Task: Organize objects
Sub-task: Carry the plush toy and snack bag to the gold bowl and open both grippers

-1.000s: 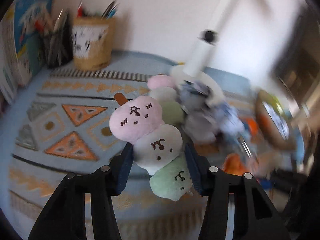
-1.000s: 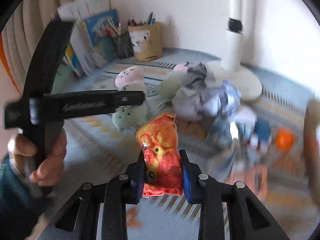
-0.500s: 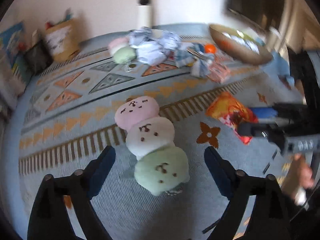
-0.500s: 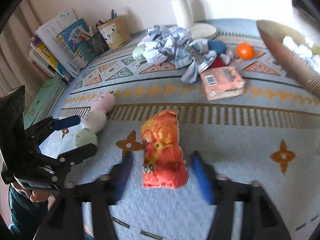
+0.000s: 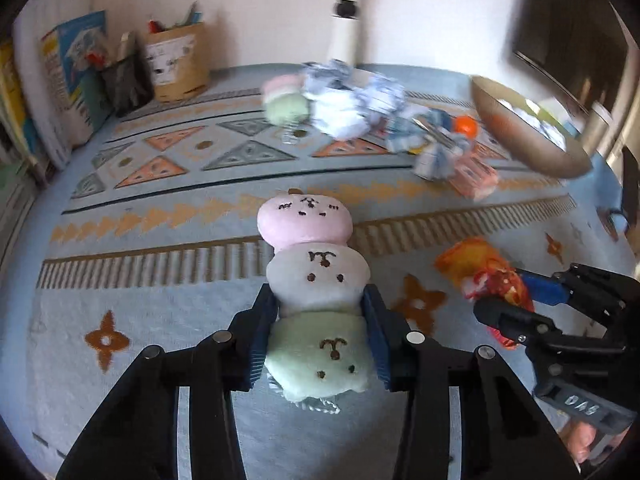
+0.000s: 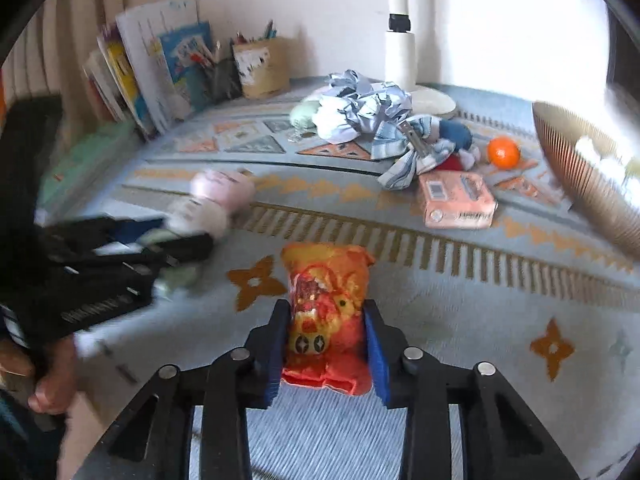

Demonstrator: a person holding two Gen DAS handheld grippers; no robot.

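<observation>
Two grips | plush (image 5: pixel 316 296) base hidden | orange packet (image 6: pixel 326 312) edges pinched

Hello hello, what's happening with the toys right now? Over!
Left gripper: jaws just closed on the three-ball plush. Right gripper: jaws just closed on the orange snack bag. Both low over the rug. Nothing blocking.

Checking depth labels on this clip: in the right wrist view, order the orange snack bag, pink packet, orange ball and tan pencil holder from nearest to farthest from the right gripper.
1. Orange snack bag, in the right gripper.
2. Pink packet, mid-rug, right.
3. Orange ball, beyond the packet, right.
4. Tan pencil holder, by the back wall, left.
</observation>
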